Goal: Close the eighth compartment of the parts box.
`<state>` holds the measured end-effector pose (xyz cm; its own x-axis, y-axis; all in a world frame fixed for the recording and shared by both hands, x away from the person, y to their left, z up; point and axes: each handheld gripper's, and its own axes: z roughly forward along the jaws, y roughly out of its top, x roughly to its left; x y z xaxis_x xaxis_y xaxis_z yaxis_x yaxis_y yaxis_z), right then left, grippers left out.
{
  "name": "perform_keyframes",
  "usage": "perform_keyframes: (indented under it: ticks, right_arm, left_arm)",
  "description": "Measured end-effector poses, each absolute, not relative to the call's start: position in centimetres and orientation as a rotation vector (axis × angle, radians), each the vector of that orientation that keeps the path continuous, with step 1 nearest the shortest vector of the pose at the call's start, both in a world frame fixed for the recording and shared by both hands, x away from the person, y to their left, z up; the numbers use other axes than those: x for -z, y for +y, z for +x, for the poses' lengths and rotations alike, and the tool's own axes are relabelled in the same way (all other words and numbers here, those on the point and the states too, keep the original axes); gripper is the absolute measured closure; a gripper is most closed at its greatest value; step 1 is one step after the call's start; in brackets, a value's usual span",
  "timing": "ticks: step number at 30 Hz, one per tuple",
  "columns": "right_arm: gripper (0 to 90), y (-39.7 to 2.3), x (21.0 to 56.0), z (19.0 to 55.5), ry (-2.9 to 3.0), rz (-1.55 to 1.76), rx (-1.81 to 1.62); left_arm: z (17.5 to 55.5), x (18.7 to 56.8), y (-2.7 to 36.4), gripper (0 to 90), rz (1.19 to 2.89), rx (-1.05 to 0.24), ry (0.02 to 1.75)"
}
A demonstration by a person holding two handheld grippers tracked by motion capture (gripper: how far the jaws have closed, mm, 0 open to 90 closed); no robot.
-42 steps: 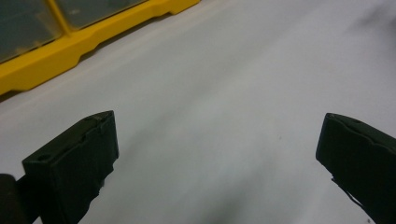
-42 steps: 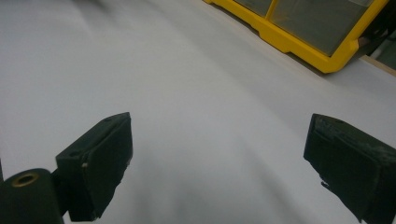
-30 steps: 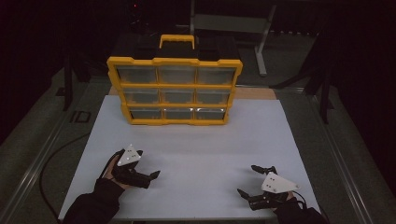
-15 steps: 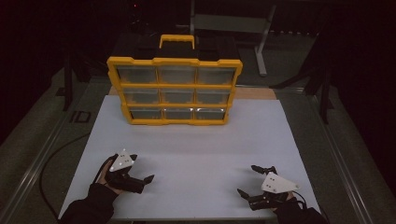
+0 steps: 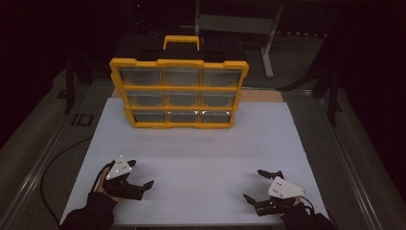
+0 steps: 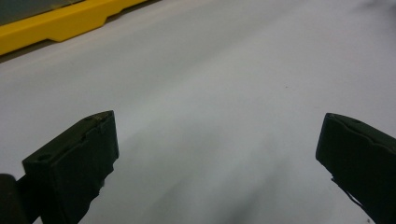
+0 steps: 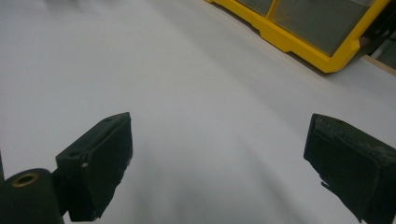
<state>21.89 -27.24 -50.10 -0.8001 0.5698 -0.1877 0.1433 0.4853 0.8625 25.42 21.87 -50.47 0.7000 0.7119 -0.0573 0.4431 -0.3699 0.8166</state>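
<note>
My left gripper [image 5: 142, 176] low over the near-left part of the white table [image 5: 201, 148], jaws spread wide, nothing between them. In the left gripper view both black pads [image 6: 77, 158] frame bare tabletop; a strip of yellow frame sits at the far upper-left corner, well apart from the jaws

Yellow drawer cabinet [image 5: 179, 91] stands upright at the far middle of the table, well beyond both grippers and between them in left-right terms. Three rows of three clear-fronted drawers, moulded yellow plastic frame, yellow carry handle [image 5: 181, 41] on a black top. Base rests on the table near its far edge

My right gripper [image 5: 258, 184] at the near-right part of the table, jaws also wide apart and empty. In the right gripper view the cabinet's lower corner runs across the top right, translucent drawer fronts above a yellow foot, well apart from the pads

Textures: table smooth, matte, pale grey-white. Jaw pads blocky, black, with scuffed, chipped edges. Grey three-cornered plate on top of each gripper, seen from the high view

Hard to make out: drawer contents, fronts too cloudy and dim. Room around the table very dark. My forearms cut off by the bottom edge of the high view. Both gripper views cut the cabinet to a fragment
</note>
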Motion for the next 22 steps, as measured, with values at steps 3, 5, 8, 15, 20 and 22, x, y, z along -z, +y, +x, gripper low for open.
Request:
perform_keyframes:
  ticks: [3, 5, 8, 15, 20, 22]
  right_arm:
    - [8.1, -27.25, 50.11, 21.89, 2.281, 0.59, -1.263]
    - [8.1, -27.26, 50.11, 21.9, 2.281, 0.59, -1.263]
    - [8.1, -27.24, 50.13, 21.88, 2.282, 0.591, -1.262]
    - [8.1, -27.27, 50.14, 21.9, 2.282, 0.589, -1.262]
    - [8.1, -27.25, 50.17, 21.92, 2.284, 0.591, -1.259]
    - [8.1, -27.24, 50.19, 21.92, 2.286, 0.588, -1.256]
  left_arm:
    - [25.46, 50.68, 21.97, 0.0, 2.019, -0.386, 0.891]
    - [25.47, 50.79, 21.94, 0.0, 2.022, -0.382, 0.889]
    - [25.47, 50.93, 21.84, 0.0, 2.025, -0.378, 0.879]
    - [25.48, 51.09, 21.74, 0.0, 2.027, -0.367, 0.871]
    - [25.5, 51.12, 21.8, 0.0, 2.014, -0.359, 0.868]
    - [25.49, 51.1, 21.79, 0.0, 2.01, -0.358, 0.865]
